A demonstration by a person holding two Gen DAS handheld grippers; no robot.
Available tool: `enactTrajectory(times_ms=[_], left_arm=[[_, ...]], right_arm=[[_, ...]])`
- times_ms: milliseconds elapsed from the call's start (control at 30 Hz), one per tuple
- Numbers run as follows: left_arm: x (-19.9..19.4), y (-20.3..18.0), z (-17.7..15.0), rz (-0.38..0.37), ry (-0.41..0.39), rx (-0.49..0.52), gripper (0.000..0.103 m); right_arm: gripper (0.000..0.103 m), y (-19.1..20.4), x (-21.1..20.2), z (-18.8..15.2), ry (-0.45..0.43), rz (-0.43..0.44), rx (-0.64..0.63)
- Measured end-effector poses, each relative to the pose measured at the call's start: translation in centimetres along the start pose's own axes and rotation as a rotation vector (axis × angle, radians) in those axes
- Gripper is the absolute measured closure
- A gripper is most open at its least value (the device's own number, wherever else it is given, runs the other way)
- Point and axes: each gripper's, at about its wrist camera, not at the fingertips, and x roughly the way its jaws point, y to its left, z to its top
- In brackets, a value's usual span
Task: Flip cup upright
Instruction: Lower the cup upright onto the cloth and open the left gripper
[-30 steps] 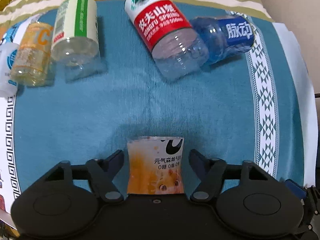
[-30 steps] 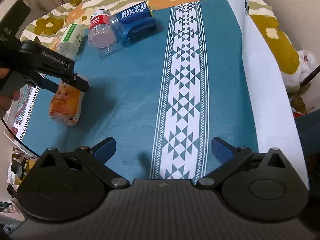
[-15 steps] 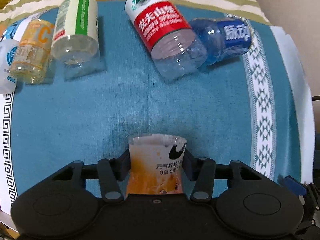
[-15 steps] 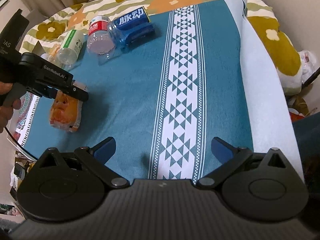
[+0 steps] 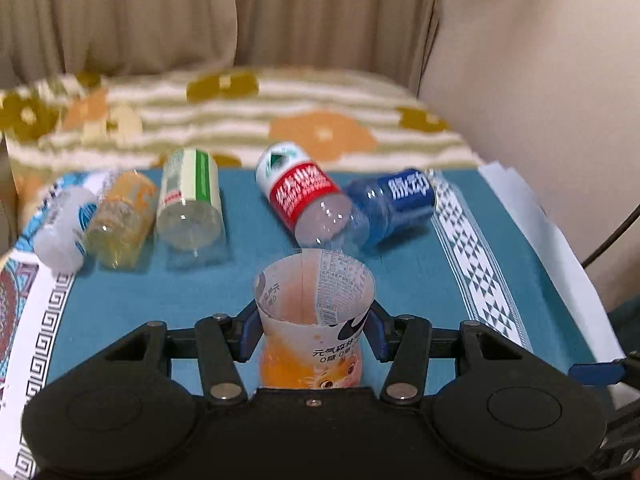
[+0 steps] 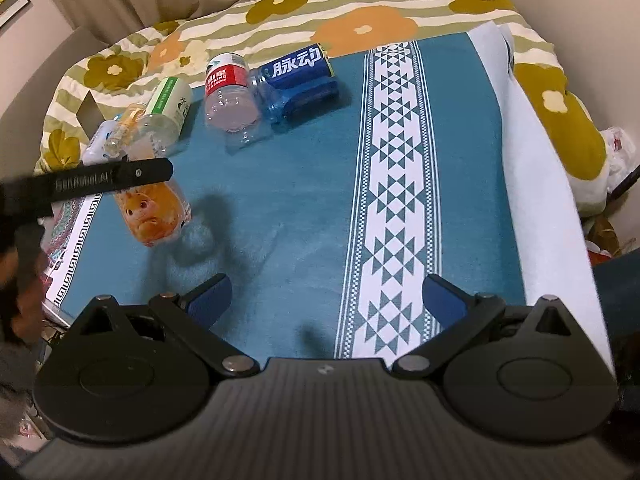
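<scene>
The orange-printed clear plastic cup [image 5: 316,320] cut from a drink bottle sits between the blue pads of the left tool [image 5: 313,330], its open rim tipped up and away from the camera, lifted off the teal patterned cloth [image 6: 304,184] with its shadow below. Its base is hidden behind the tool's black body in the left wrist view, and that view is blurred. The left tool is clamped on the cup's sides; the right tool [image 6: 326,300] gapes wide, holding nothing, above the cloth.

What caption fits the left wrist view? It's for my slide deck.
Left gripper clamps the orange cup, open end tipped up, above the teal cloth.
</scene>
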Motion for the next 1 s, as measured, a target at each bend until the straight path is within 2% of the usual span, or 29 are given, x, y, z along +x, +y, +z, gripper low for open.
enactTrajectory(times_ms=[133,233,400,667,733,800,867,1000], left_arm=[[0.5,0.1,-1.6,0.018,-0.118,0.033,0.046],[1.0,0.4,-2.4,0.024,-0.166,0.039,0.046],[1.2,1.2,-3.6,0.009,-0.174,0.021,0.045],[0.9,0.8,-4.2,0.007,-0.142,0.066,0.043],[1.0,0.9,-4.1,-0.003,-0.133,0.065,0.036],[1.1,0.9,-4.0,-0.002,-0.132,0.063,0.015],[0.8,0.8,-4.0,-0.001,-0.148,0.065,0.006],[0.6,0.6,-3.7,-0.007,-0.150,0.078,0.004]], right_arm=[[0.000,0.8,0.7,-0.4,-0.013,-0.023,-0.027],[0.000,1.6,1.2,-0.8,-0.016,-0.033,-0.054],[0.000,2.5,1.6,-1.4,-0.014,-0.043,-0.077],[0.000,3.2,1.7,-2.1,-0.006,-0.040,-0.083],[0.000,3.3,1.6,-2.2,-0.009,-0.044,-0.085],[0.000,3.4,1.4,-2.4,-0.011,-0.048,-0.083],[0.000,3.4,1.3,-2.6,-0.013,-0.052,-0.078],[0.000,3.5,0.9,-2.9,-0.017,-0.062,-0.072]])
